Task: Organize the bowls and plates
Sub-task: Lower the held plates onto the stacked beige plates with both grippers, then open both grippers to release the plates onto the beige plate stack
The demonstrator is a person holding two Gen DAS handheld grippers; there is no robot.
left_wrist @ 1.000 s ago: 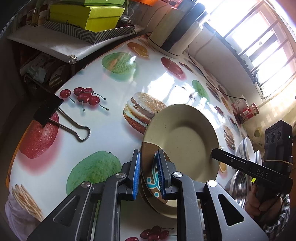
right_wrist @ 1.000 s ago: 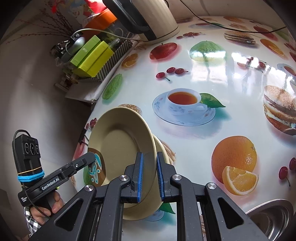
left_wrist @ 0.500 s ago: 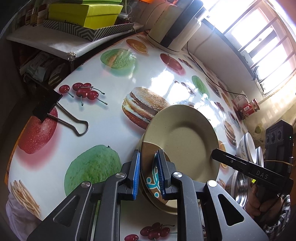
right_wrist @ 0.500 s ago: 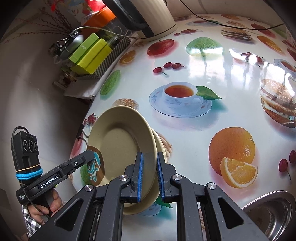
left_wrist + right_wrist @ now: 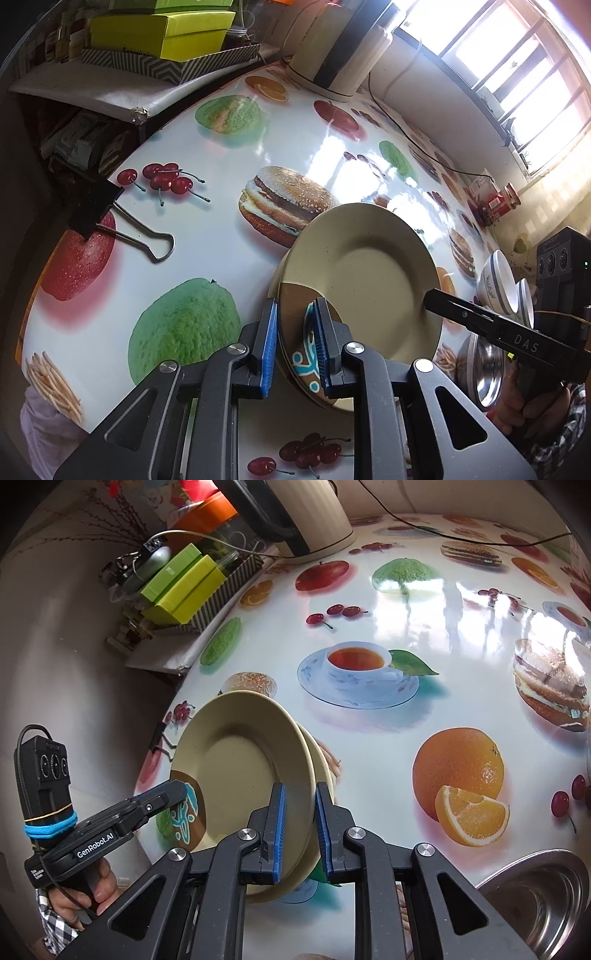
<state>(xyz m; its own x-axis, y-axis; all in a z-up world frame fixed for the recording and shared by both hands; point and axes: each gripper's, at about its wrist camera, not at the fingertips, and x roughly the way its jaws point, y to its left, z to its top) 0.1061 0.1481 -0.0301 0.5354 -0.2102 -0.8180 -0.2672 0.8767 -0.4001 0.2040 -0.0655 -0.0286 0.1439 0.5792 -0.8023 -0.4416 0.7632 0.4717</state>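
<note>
Left gripper [image 5: 294, 345] jaws bracket the plate [image 5: 364, 273] rim with a gap, not clamped; right gripper [image 5: 298, 825] likewise; the plate is tilted over a second plate [image 5: 320, 755] near the table [image 5: 221, 229] edge.

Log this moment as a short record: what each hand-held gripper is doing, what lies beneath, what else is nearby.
left hand-held gripper: jaws around the rim of the beige round plate, at its brown patterned edge
right hand-held gripper: jaws around the opposite rim of the same plate
plate pose: tilted, over a second beige plate
surface: glossy food-print tablecloth
nearby: white ceramic bowls, steel bowl, black binder clip
</note>
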